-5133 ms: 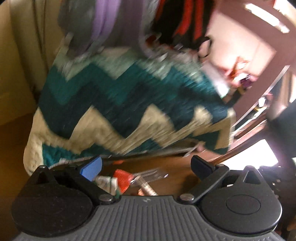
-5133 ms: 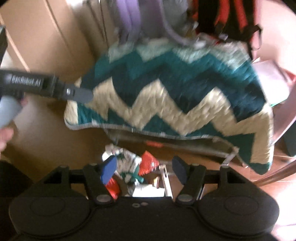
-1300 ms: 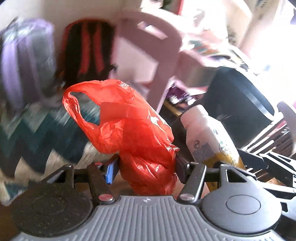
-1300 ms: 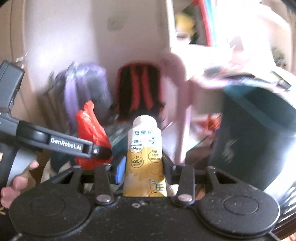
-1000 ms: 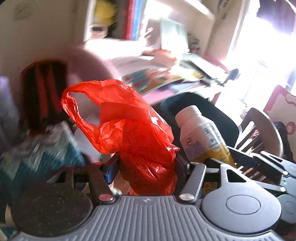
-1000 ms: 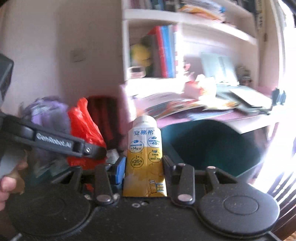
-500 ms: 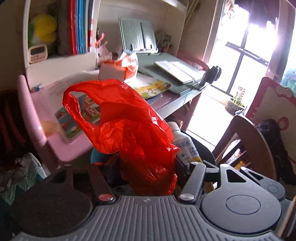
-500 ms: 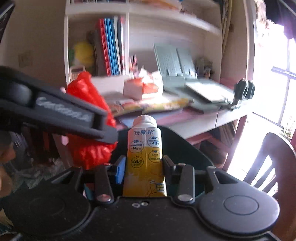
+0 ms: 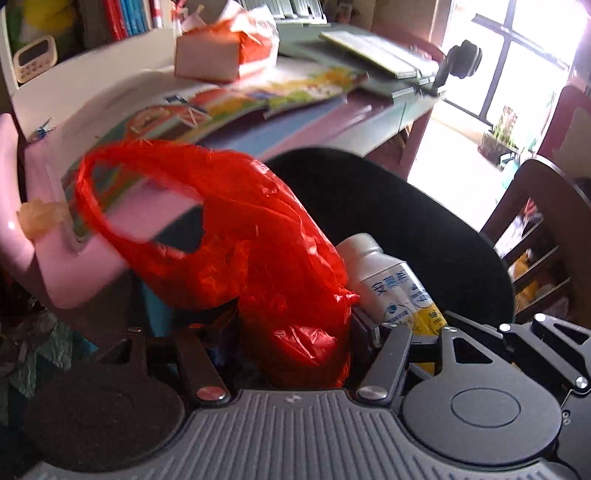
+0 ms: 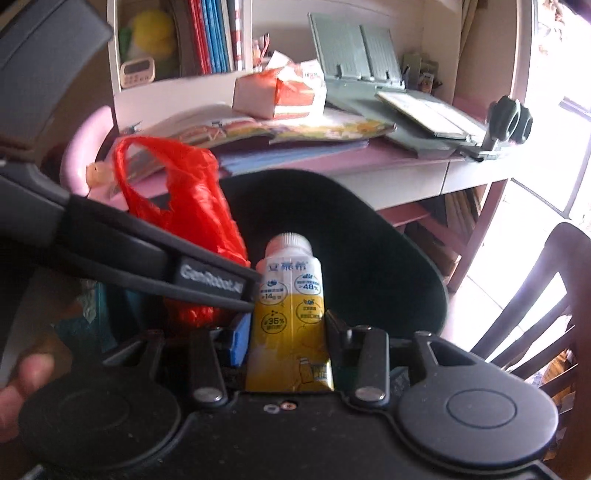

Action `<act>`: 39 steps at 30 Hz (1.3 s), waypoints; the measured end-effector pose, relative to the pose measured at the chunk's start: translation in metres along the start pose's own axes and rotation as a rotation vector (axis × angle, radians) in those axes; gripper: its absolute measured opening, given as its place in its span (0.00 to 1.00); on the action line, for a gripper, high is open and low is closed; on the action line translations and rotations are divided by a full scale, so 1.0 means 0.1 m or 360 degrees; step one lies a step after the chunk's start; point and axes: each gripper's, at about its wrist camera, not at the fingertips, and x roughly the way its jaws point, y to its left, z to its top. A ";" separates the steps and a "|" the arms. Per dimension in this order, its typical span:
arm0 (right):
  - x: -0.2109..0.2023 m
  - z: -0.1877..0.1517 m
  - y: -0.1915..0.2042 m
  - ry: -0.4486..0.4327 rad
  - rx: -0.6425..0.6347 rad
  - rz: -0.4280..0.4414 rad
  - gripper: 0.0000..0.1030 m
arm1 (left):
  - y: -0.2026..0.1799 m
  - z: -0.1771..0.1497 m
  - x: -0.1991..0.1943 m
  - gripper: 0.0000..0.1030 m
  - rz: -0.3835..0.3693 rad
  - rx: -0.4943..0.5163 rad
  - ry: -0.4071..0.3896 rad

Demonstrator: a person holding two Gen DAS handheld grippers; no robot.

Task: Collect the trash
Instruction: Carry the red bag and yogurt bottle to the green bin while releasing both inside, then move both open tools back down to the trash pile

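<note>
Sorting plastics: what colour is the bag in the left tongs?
Red plastic bag; clearest in the left wrist view.

I see a bright red plastic bag [image 9: 280, 266] and a bottle [image 10: 291, 306] that is white on top and yellow at the bottom, with blue writing and little blue circles. The bin [image 10: 388, 251] behind them is very dark, almost black, and my right gripper [image 10: 282, 338] is black with one blue finger pad [image 10: 239, 341]. The desk [image 10: 388, 162] is pink, the chair [image 10: 532, 306] is dark brown, and red and blue books [image 10: 212, 35] stand on the white shelf [image 10: 177, 88].
</note>
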 end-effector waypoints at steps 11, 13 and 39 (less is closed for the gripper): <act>-0.05 0.01 -0.01 0.0029 0.0026 0.0026 0.43 | -0.05 -0.11 -0.02 0.72 0.0030 0.0034 -0.0005; -0.11 0.00 0.00 0.0005 0.0018 0.0027 0.45 | -0.03 -0.13 -0.07 0.72 0.0030 0.0027 -0.0019; -1.23 -0.29 0.70 -0.0145 -0.0172 0.0251 0.57 | 0.58 -1.00 -1.62 0.78 0.0037 -0.0029 -0.0271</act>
